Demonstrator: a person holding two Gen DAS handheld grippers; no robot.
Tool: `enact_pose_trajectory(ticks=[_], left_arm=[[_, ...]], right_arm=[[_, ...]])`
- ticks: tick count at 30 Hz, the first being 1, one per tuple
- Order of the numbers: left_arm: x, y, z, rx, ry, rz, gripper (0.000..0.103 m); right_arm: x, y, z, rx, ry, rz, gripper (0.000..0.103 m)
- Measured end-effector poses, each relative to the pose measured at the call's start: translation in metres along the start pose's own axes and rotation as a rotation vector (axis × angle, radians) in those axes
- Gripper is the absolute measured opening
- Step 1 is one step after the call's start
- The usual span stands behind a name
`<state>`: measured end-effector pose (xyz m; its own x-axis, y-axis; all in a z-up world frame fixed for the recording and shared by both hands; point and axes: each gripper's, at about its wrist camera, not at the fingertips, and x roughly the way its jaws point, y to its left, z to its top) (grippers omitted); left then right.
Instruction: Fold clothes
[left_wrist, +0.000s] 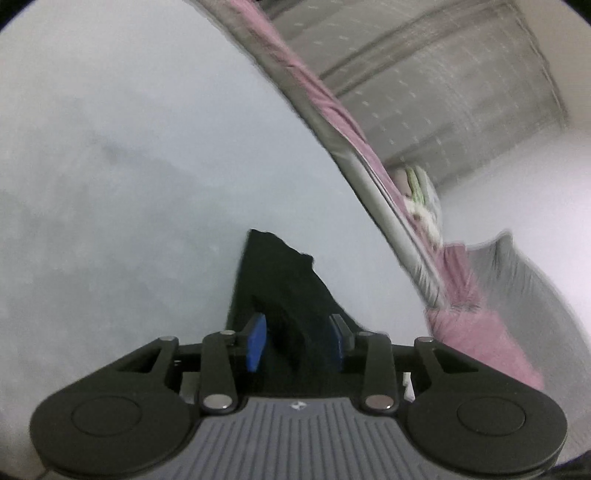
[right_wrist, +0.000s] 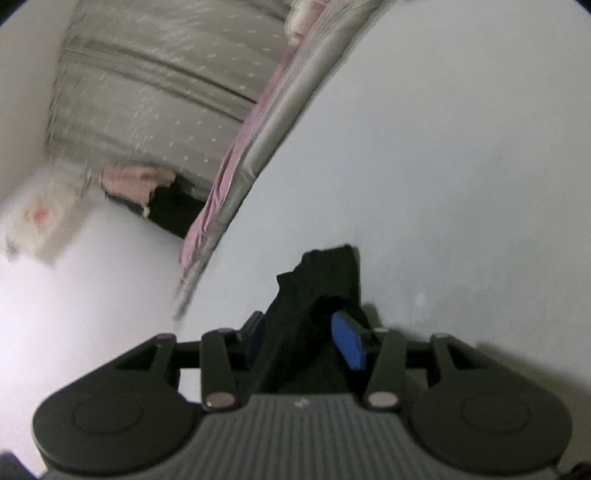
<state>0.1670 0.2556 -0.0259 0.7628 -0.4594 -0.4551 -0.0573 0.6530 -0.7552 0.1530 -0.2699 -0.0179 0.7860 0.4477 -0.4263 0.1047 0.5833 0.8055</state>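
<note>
- Black garment (left_wrist: 284, 291) lying on the pale work surface (left_wrist: 129, 166), a bunched corner reaching back between the jaws of the left gripper (left_wrist: 297, 341).
- Left gripper's blue pads (left_wrist: 256, 343) parted, standing clear of the cloth on either side.
- Seen from the right wrist: black garment (right_wrist: 321, 291) draped between the jaws of the right gripper (right_wrist: 304, 341), pads (right_wrist: 349, 343) apart, no pinch visible.
- Beyond the garment, past the surface's edge: pink sheet (left_wrist: 373, 162) along a grey mattress (right_wrist: 284, 110).
</note>
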Motion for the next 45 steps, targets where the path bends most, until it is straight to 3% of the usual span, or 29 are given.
enact_pose_trajectory(ticks=[7, 11, 15, 18, 25, 30, 45], left_arm=[[0.026, -0.046, -0.030, 0.264, 0.094, 0.009, 0.034], [0.050, -0.054, -0.044, 0.311, 0.129, 0.028, 0.034], [0.061, -0.049, -0.047, 0.326, 0.101, 0.069, 0.034], [0.062, -0.042, -0.038, 0.301, 0.073, 0.063, 0.034], [0.048, -0.022, -0.012, 0.250, -0.022, 0.140, 0.034], [0.027, -0.013, -0.007, 0.178, -0.037, 0.145, 0.034], [-0.024, -0.005, -0.028, 0.036, 0.041, 0.197, 0.046]], right_arm=[[0.014, 0.049, -0.034, -0.344, 0.046, -0.089, 0.042], [0.038, 0.070, -0.055, -0.465, 0.083, -0.113, 0.042], [0.059, 0.075, -0.065, -0.531, 0.102, -0.158, 0.042], [0.064, 0.067, -0.057, -0.500, 0.081, -0.168, 0.040], [0.053, 0.034, -0.021, -0.315, 0.010, -0.147, 0.038], [0.031, 0.011, -0.009, -0.206, -0.032, -0.140, 0.039], [-0.029, 0.010, -0.024, -0.187, 0.016, -0.185, 0.055]])
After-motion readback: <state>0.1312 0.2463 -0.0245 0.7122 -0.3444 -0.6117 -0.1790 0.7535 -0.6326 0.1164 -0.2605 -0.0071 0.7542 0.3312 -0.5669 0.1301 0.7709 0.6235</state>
